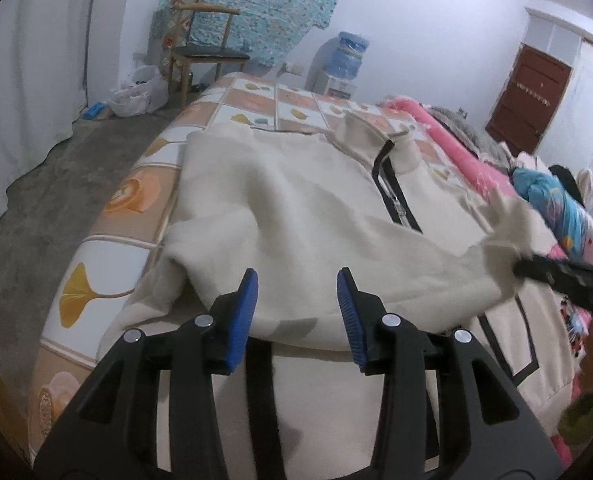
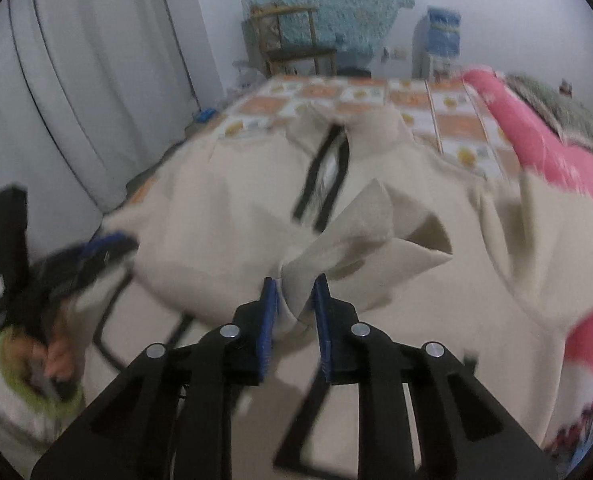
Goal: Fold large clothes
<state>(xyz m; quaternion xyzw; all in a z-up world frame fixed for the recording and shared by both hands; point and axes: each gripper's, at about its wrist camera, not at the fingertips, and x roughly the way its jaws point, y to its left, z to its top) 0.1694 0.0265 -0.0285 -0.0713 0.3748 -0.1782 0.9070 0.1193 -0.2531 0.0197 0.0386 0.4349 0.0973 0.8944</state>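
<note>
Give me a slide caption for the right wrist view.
Right gripper pinches a cream sweatshirt cuff on the patterned bed.

Cream sweatshirt [image 1: 296, 208]: soft, matt fleece cloth, looking faintly napped. Fingers [image 1: 242, 312]: ribbed blue rubbery pads on matt black plastic. Chair [image 1: 204, 46] at eleven o'clock: showing bare wood.

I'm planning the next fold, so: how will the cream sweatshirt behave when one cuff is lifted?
The cream sweatshirt will probably flop: the cuff pinched in the right tongs already bunches and sags. It looks thick and fleecy, so likely fairly heavy, dragging rather than lifting whole. Its soft nap should grip the patterned bedsheet, not slide freely.
</note>
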